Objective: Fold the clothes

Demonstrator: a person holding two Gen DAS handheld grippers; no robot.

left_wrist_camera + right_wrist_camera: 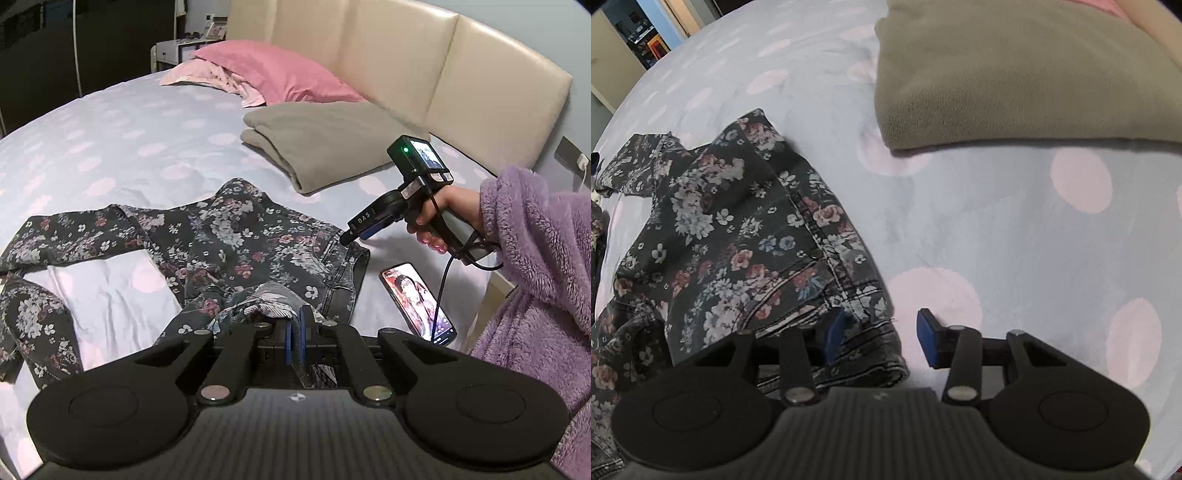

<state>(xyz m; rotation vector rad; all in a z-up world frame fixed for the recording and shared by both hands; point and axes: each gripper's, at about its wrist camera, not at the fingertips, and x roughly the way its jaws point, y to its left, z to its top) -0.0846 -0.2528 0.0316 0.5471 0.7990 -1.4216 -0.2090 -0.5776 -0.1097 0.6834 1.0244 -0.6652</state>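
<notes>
Dark floral jeans lie crumpled on the pale blue spotted bed sheet. My left gripper is shut on a bunched fold of the jeans near their waist, with cloth pinched between the blue pads. A hand in a fluffy purple sleeve holds my right gripper, which points down at the waistband's far corner. In the right wrist view the right gripper stands open just above the sheet. The corner of the jeans waistband lies between its blue pads, and neither pad presses on it.
A folded grey-green blanket lies behind the jeans, near the cream headboard. Pink pillows sit further back. A lit phone lies on the sheet by the bed's right edge, with the right gripper's cable hanging over it.
</notes>
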